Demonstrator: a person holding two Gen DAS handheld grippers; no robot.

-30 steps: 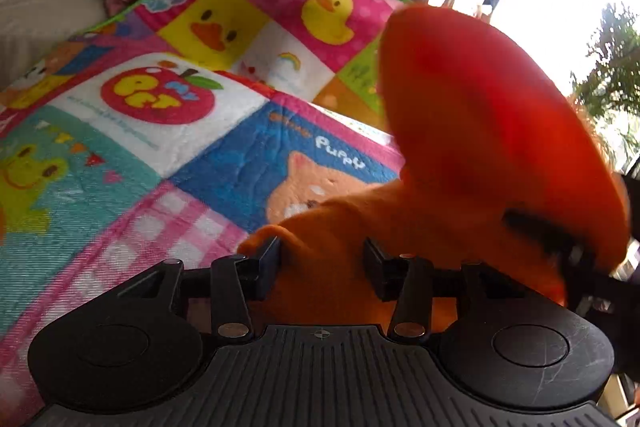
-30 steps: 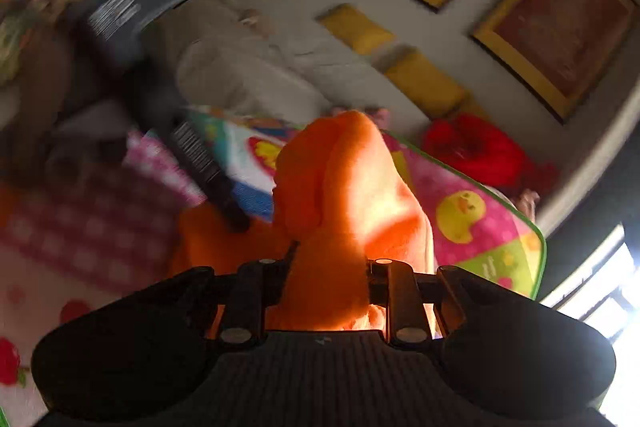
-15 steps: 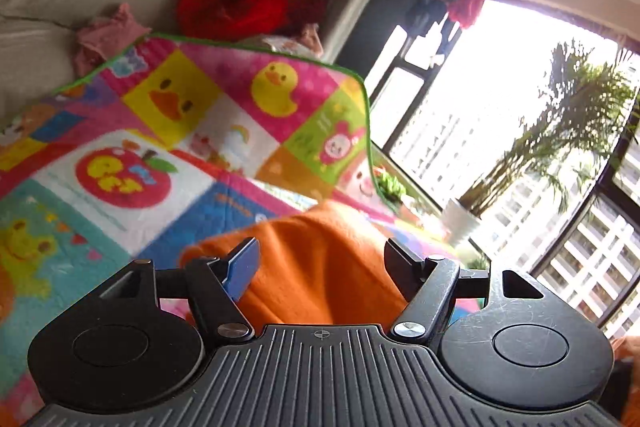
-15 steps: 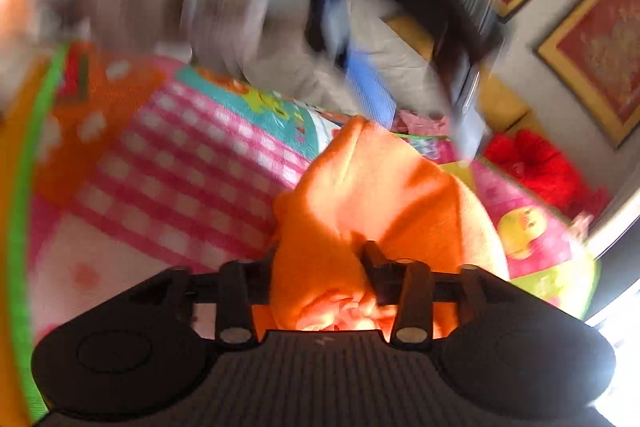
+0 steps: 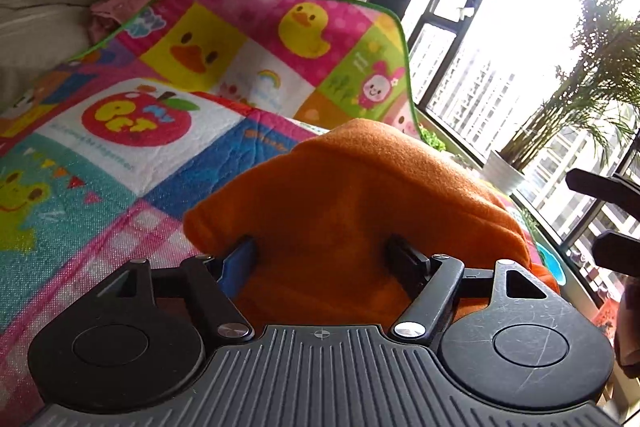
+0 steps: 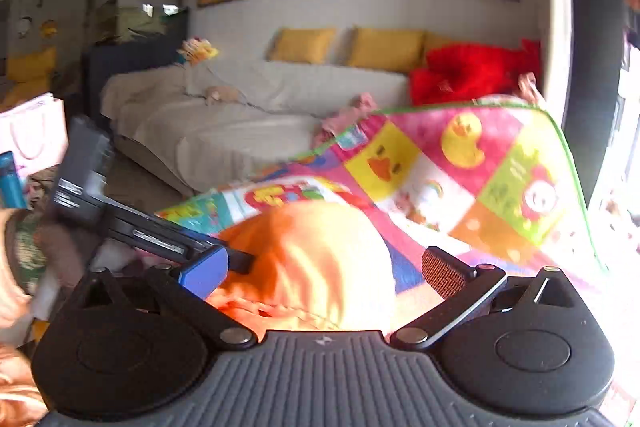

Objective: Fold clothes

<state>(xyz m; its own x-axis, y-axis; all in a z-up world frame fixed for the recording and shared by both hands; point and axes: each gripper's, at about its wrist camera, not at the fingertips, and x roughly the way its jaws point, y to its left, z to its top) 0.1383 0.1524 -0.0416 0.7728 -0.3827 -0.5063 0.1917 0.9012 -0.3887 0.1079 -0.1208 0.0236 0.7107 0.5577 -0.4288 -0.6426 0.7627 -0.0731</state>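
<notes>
An orange fleece garment [image 5: 360,211] lies bunched on a colourful patchwork play mat [image 5: 120,131]. In the left wrist view my left gripper [image 5: 324,255] stands open, its fingers spread on either side of the orange fabric, which fills the gap. In the right wrist view the same garment [image 6: 320,259] sits between and just beyond my right gripper [image 6: 324,267], whose fingers are wide apart and hold nothing. The left gripper's body [image 6: 88,179] shows at the left of that view.
A beige sofa [image 6: 240,107] with yellow cushions [image 6: 384,47] and a red plush heap [image 6: 472,71] stands behind the mat. Pink clothes [image 5: 116,3] lie at the mat's far edge. Large windows and a potted plant [image 5: 560,115] are at the right.
Both grippers have let go of the orange garment: the left opened half a second ago, the right opened just now. The garment has dropped from a raised fold onto the mat.
</notes>
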